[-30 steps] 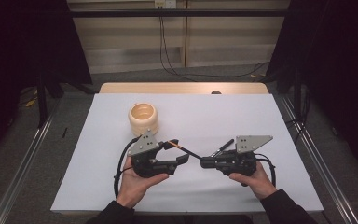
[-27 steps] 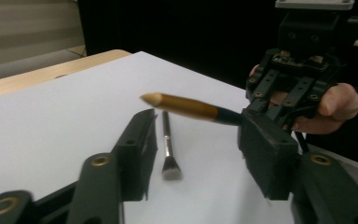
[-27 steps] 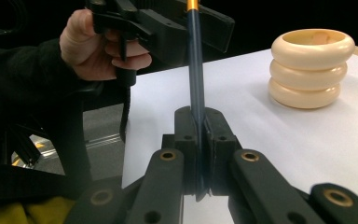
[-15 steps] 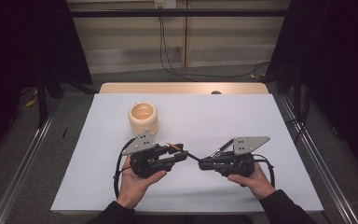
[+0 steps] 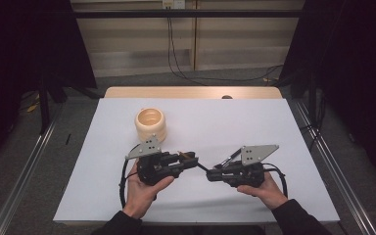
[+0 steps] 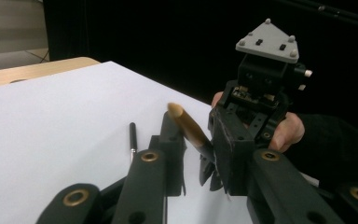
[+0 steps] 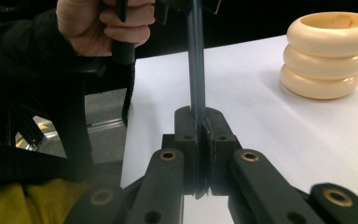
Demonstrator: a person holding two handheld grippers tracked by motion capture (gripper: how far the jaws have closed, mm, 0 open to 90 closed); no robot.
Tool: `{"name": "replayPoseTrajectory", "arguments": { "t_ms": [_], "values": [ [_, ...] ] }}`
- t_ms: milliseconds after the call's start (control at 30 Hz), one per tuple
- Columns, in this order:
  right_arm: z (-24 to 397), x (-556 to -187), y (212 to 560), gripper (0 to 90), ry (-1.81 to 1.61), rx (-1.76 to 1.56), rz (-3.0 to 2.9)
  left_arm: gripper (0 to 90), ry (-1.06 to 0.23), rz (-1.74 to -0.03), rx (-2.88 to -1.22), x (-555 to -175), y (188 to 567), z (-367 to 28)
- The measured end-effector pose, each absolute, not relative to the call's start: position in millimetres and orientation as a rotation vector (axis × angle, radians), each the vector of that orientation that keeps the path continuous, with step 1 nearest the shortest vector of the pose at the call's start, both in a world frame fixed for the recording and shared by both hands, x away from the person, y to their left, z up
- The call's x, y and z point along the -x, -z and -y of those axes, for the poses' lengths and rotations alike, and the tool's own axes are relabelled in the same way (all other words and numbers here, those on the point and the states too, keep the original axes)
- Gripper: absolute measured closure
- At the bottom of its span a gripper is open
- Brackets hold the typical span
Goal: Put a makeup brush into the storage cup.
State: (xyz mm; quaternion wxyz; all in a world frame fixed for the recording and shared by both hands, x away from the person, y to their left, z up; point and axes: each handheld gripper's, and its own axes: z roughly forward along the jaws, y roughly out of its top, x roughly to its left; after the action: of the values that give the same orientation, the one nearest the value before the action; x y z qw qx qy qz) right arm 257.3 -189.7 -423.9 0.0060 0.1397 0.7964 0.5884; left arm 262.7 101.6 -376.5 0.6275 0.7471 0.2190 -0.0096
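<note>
Cream plastic, three stacked rings forming a small open pot [image 5: 150, 125]: it stands on the white-covered table [image 5: 235, 117], toward the far edge and left of the middle, well apart from both tools.

Near the front edge I have the two grippers nose to nose. My right gripper [image 5: 210, 175] has its jaws pressed together on a thin dark stick with a tapered wood-coloured end [image 5: 201, 167]. In the right gripper view the jaws [image 7: 203, 121] pinch the dark shaft [image 7: 196, 70], which runs straight up the picture toward the other hand, with the pot [image 7: 328, 56] off at the upper right.

My left gripper [image 5: 192, 159] sits just left of the table's middle line, its tips meeting the stick's other end. Its jaws have just been closing, and the wood-coloured end [image 6: 186, 123] lies between them [image 6: 198, 135], slanting up and out. In the left gripper view the stick rests close to one pad while a gap shows at the other, so I do not read it as clamped there yet.

The stick hangs above the sheet between the two grippers, clear of the table as far as I can tell.

A second thin black rod [image 5: 230, 157] lies flat on the sheet just beyond the right gripper; the left gripper view shows it [image 6: 132, 137] lying loose, touched by neither tool.
</note>
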Motion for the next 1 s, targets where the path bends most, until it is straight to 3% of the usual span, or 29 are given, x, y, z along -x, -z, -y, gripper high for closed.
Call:
{"name": "replayPoseTrajectory", "arguments": {
  "t_ms": [400, 767, 900, 1000],
  "values": [
    [186.1, -257.6, 426.8, 83.7, -1.807, -0.444, -2.512, 83.3, 0.086, -0.500, -1.711, -263.0, 371.3, -96.6],
    [187.6, -258.4, 426.2, 79.2, -1.820, -0.510, -2.489, 84.1, 0.035, -0.486, -1.743, -260.3, 367.2, -92.9],
    [188.6, -258.1, 424.9, 64.4, -1.817, -0.550, -2.453, 84.1, 0.041, -0.513, -1.733, -261.8, 368.9, -93.9],
    [189.6, -257.7, 424.5, 46.3, -1.794, -0.603, -2.410, 84.1, 0.035, -0.536, -1.734, -263.9, 370.0, -95.6]
  ]
}}
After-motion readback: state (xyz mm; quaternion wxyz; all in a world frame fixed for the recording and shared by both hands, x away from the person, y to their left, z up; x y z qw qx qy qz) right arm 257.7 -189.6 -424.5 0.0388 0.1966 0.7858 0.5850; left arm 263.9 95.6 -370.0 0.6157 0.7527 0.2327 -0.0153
